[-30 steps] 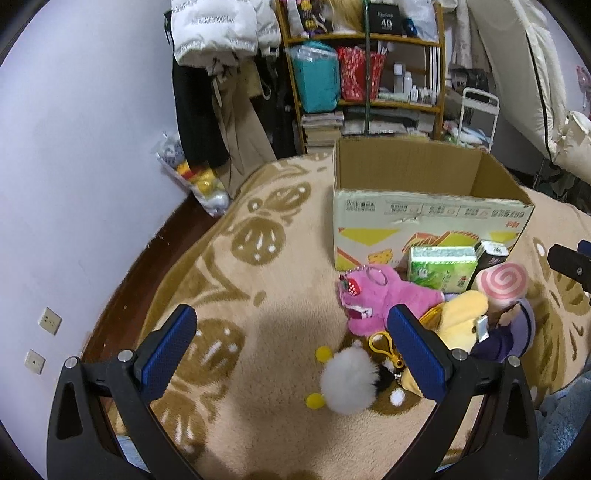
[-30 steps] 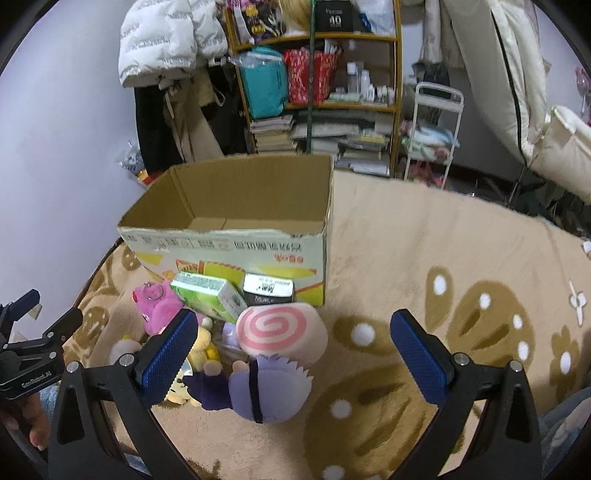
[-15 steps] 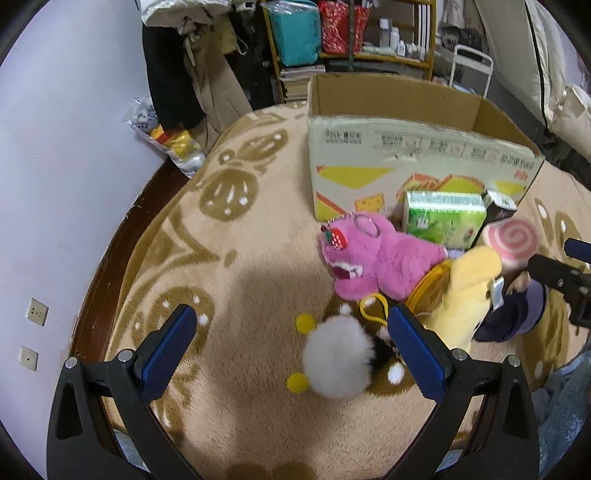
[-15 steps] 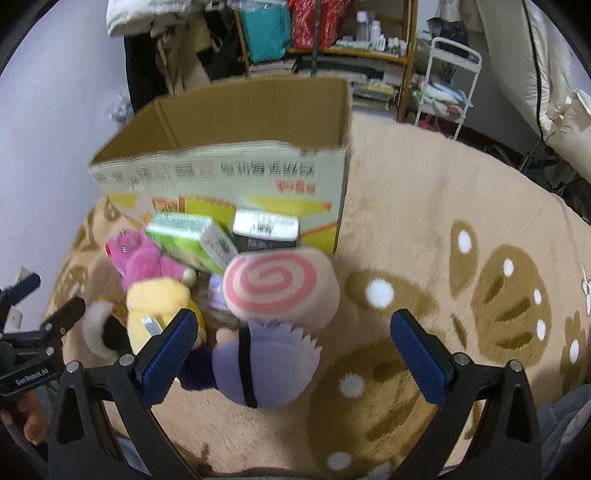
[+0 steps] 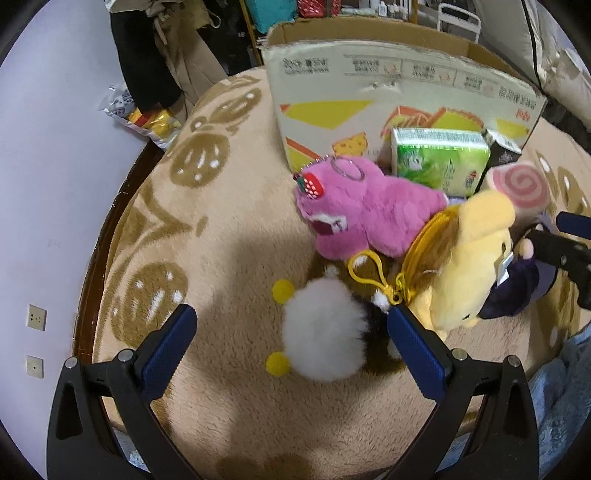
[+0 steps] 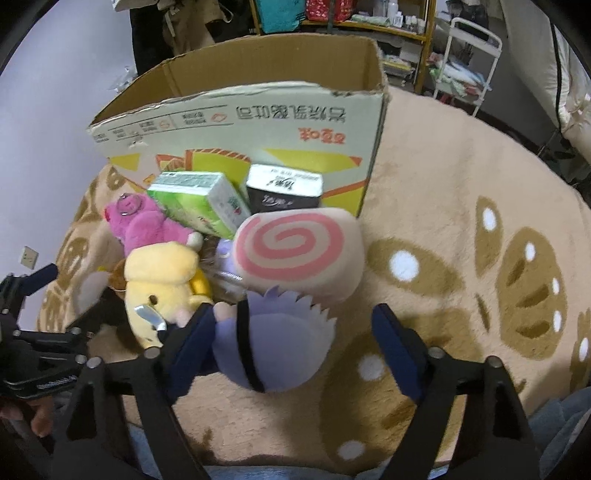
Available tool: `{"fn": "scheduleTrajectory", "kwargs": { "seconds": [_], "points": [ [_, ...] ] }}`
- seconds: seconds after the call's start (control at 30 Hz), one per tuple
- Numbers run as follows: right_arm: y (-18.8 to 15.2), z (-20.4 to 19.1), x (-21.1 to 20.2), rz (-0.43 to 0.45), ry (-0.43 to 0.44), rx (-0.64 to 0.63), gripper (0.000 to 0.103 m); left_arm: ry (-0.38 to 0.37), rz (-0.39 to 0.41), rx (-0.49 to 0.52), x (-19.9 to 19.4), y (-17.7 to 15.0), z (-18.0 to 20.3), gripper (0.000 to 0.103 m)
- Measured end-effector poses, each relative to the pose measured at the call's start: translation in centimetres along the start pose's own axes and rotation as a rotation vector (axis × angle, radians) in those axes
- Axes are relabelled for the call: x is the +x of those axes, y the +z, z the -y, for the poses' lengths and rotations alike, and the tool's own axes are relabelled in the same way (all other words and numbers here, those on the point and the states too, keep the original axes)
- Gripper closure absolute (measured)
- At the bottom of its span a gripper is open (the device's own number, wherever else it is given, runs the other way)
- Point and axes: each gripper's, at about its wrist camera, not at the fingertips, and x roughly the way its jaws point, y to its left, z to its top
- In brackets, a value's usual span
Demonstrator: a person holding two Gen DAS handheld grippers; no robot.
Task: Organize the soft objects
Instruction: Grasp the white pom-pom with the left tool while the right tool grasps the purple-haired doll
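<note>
cardboard box [image 6: 236, 110]: inverted Chinese print, illegible | tissue packs: print unreadable

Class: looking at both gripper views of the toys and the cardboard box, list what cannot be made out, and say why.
- Floor of the cardboard box: both views, hidden by its front wall.
- Purple-haired doll face: right view shows only the back of its head.
- Black packet: left view, mostly behind the green packet.
- Shelf items: cut by the top edge.

We seem to be in a lived-in bedroom at home: a plush beige rug [image 6: 443, 206] covers the floor, coats [image 5: 155, 55] hang by the wall, cluttered shelves [image 6: 369, 18] stand behind, and what may be bedding [image 6: 569, 74] sits at right.
</note>
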Motion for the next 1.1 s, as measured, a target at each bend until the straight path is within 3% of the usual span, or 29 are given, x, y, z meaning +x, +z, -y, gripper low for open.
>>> {"fn": "scheduleTrajectory", "kwargs": {
  "seconds": [0.13, 0.4, 0.57, 0.97, 1.1],
  "points": [
    [0.0, 0.2, 0.2, -0.017, 0.035, 0.019, 0.023, -0.011, -0.031, -0.007, 0.6, 0.0, 0.0, 0.003],
    [-0.4, -0.8, 0.3, -0.018, 0.050, -0.017, 0.038, -0.089, -0.057, -0.022, 1.4, 0.0, 0.1, 0.023],
    [-0.4, -1.0, 0.2, -0.012, 0.054, -0.038, 0.040, -0.212, -0.105, -0.031, 1.7, -0.3, 0.6, 0.060],
    [-0.9, -1.7, -1.0, 0.022, 0.041, -0.047, 0.043, -0.178, -0.022, -0.011, -0.3, -0.6, 0.9, 0.070],
    [-1.0, -1.4, -2.1, 0.060, 0.006, -0.035, 0.043, -0.215, 0.008, -0.029, -1.4, -0.5, 0.6, 0.072]
  ]
}}
